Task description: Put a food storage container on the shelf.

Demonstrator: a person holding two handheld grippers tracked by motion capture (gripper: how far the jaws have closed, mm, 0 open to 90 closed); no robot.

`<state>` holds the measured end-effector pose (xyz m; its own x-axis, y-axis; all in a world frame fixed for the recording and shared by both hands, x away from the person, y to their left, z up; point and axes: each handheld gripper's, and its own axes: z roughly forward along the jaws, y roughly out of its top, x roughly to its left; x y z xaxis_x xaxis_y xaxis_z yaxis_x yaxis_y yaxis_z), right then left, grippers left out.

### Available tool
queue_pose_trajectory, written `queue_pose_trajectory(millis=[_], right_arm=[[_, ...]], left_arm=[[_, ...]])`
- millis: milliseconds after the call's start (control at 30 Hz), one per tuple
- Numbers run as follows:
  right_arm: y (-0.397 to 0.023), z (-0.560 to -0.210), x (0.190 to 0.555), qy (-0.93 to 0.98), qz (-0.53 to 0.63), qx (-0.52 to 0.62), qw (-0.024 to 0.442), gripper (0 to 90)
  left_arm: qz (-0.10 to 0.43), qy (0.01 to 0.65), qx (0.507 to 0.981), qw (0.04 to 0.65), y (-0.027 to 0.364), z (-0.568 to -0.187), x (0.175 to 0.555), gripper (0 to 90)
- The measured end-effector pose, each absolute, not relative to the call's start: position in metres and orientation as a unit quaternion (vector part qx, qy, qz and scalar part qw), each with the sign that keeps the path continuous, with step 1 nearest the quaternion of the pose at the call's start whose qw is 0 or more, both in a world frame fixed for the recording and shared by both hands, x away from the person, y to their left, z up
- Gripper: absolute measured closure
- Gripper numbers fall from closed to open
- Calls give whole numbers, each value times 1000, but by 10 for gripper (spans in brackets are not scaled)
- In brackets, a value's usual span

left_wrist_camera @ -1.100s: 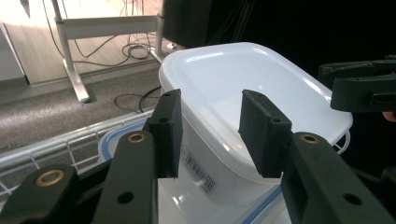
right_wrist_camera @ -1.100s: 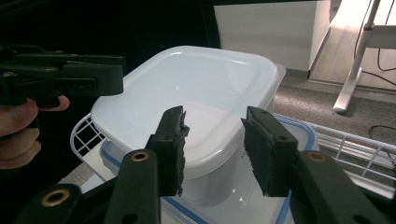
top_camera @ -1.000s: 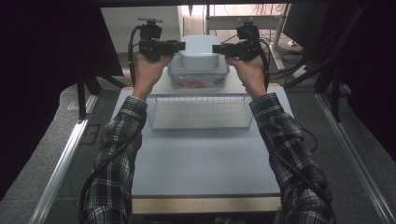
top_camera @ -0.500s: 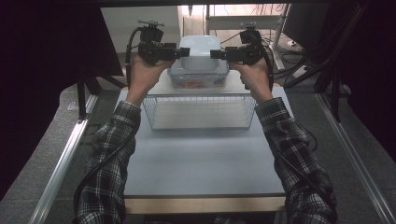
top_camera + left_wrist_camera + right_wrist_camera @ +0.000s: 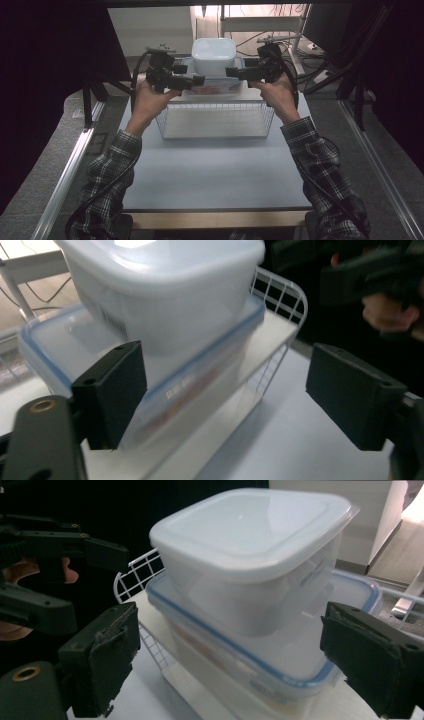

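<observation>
Translucent white plastic forms the square container [image 5: 214,55], with rounded corners and a smooth lid, stacked on a wider blue-rimmed container [image 5: 216,84] whose clear walls show something orange inside, too blurred to name. Both stand on the flat top of a white wire rack [image 5: 216,120] at the far end of the pale tabletop [image 5: 210,170]. The left gripper [image 5: 192,80] and right gripper [image 5: 235,73] flank the stack; their black fingers have just been opening and stand apart, pressing on neither container.
</observation>
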<state>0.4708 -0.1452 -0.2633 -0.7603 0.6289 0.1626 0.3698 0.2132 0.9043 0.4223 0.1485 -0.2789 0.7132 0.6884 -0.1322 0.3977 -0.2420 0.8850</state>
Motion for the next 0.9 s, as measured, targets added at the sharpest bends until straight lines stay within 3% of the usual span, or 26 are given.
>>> queue_pose_trajectory(millis=[433,900], right_arm=[[-148,-291,433,791,519,292,140,75],[-159,-331,410,799,516,284,121,46]], left_arm=[[137,334,782,508,154,-322,393,60],[149,309,795,500,148,-362,362,37]])
